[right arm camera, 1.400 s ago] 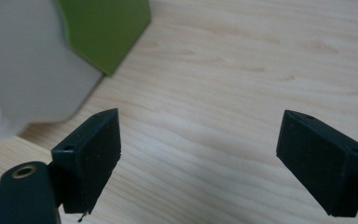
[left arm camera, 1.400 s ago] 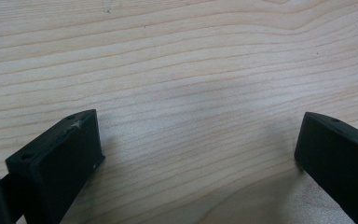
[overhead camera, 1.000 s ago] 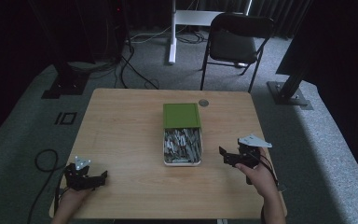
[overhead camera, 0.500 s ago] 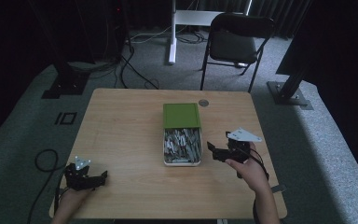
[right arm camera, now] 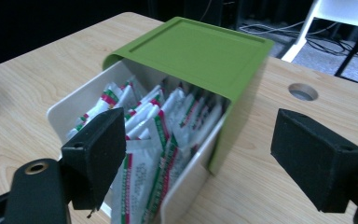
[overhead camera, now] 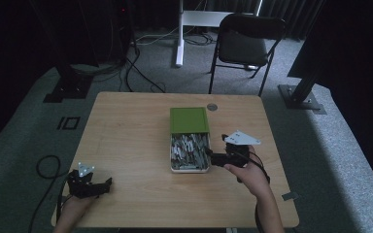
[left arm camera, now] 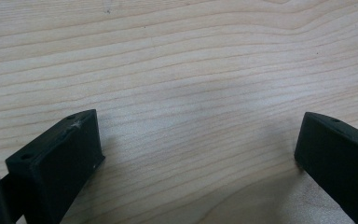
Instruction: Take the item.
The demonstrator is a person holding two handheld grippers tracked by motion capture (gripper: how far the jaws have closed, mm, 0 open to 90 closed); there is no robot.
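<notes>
While the white box (overhead camera: 189, 153) of sachets (right arm camera: 154, 135) sits mid-surface, its green lid (overhead camera: 189, 120) slid half off, the right gripper (overhead camera: 212, 158) reaches its near right wall, jaws wide but just closing slightly, nothing gripped yet. Beside the surface's near-left corner, the left gripper (overhead camera: 108, 184) rests wide, empty.

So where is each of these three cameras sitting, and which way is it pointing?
High view: above the person's side, looking forward and down on the wooden table; forearms, left gripper and right gripper show.
Left gripper view: rides the left gripper, facing bare tabletop between open jaws.
Right gripper view: rides the right gripper, facing the white box of sachets with its green lid slid partly back.
Shared: high and right gripper views both show that box.
</notes>
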